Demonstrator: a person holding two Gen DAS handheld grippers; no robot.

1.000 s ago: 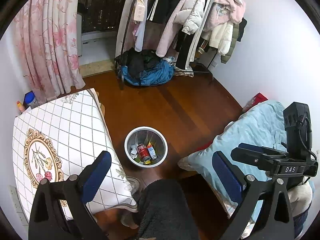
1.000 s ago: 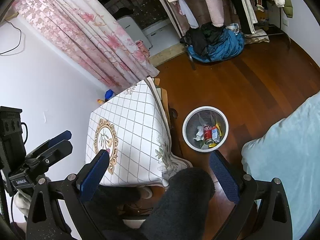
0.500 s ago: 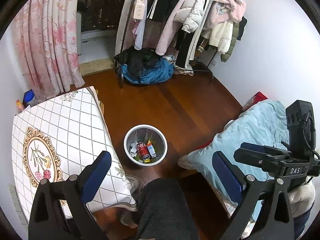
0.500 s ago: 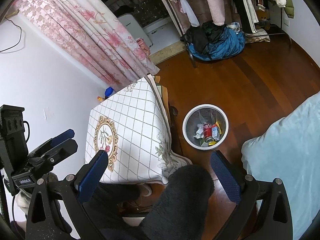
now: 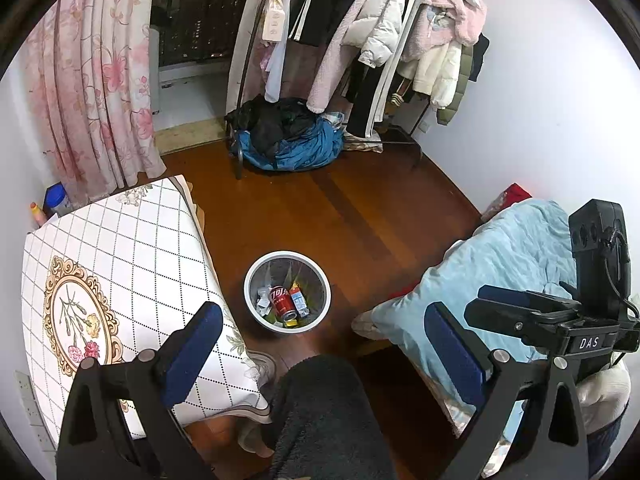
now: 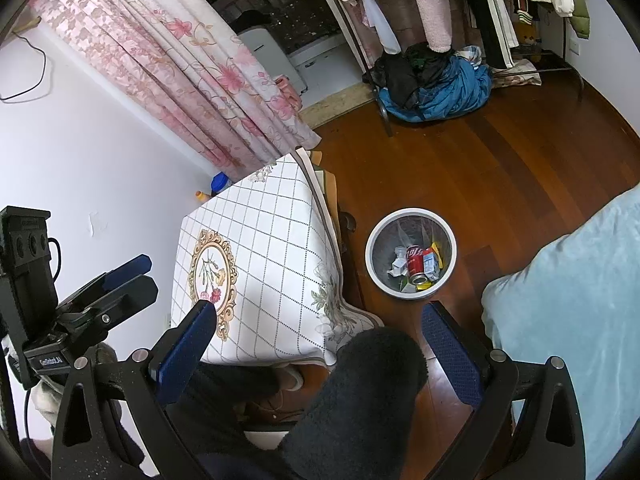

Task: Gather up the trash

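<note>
You have two grippers up, one per hand, and both stand with their blue-padded fingers spread wide and nothing between them: the left gripper [image 5: 324, 344] and the right gripper [image 6: 320, 340], each hanging high above the floor. There is one trash bin [image 5: 256, 272], round, with a white rim and a grey mesh wall, standing on the glossy brown wood floor [image 5: 360, 208] between the table and the bed. Inside it you can count one red soda can [image 5: 282, 300], lying on its side, one crumpled white paper [image 5: 263, 301] to its left and one small carton [image 5: 299, 301] to its right; the yellow scraps under them are too jumbled to count or name. One table wears a white cloth [image 5: 132, 248] with a diamond grid and one gold oval floral medallion. One pale blue quilt [image 5: 512, 264], soft and rumpled, covers the bed, cut off at the frame's right edge. Your dark fuzzy knee [image 5: 324, 412] hides the floor right below the grippers. One heap of blue and black clothing [image 5: 292, 140] lies under the garment rack.
</note>
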